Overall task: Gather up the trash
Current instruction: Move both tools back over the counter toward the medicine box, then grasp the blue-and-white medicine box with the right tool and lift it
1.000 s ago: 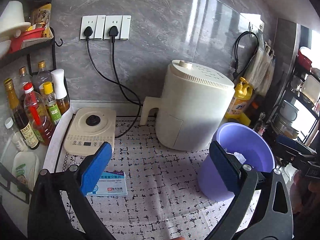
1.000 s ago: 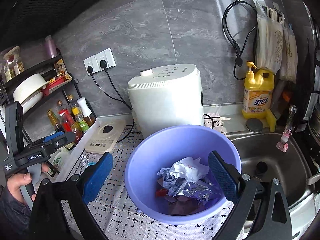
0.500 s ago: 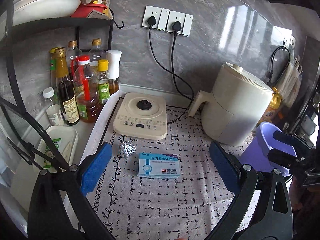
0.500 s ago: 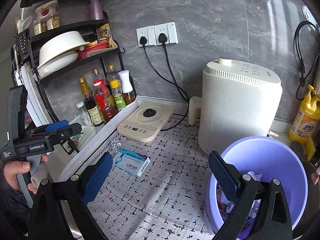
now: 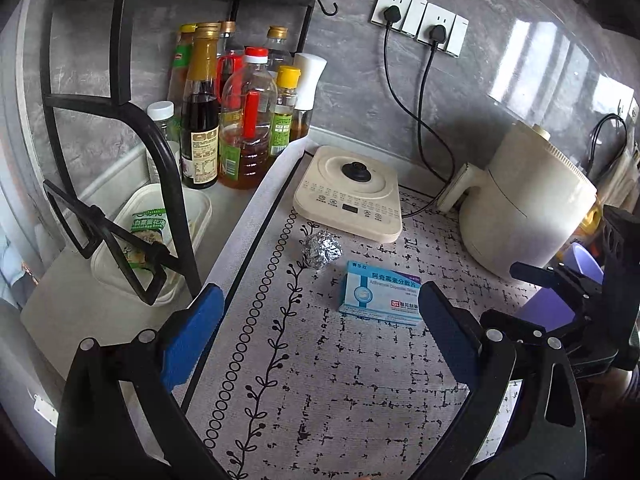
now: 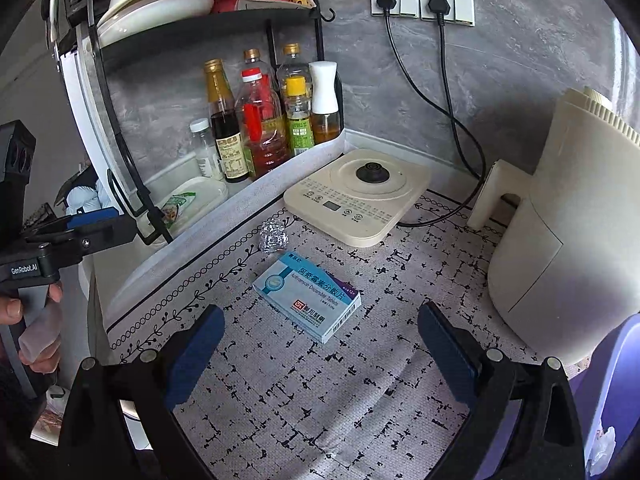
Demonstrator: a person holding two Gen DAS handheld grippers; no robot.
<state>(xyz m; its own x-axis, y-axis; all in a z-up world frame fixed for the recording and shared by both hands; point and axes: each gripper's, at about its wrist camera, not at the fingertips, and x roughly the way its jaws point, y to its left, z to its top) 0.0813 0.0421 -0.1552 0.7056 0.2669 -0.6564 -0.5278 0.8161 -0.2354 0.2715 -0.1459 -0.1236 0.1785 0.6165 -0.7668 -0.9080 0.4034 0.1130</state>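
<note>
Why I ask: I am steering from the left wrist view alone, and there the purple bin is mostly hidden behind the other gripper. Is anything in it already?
Observer: Yes. The right wrist view looks into the purple bin at its lower right edge, and a crumpled white scrap lies inside.
Operator: Is the right gripper free to take the medicine box?
Observer: The right gripper is open with nothing between its fingers, and the medicine box lies flat on the mat just ahead of it, with its barcode end turned toward that gripper.
</note>
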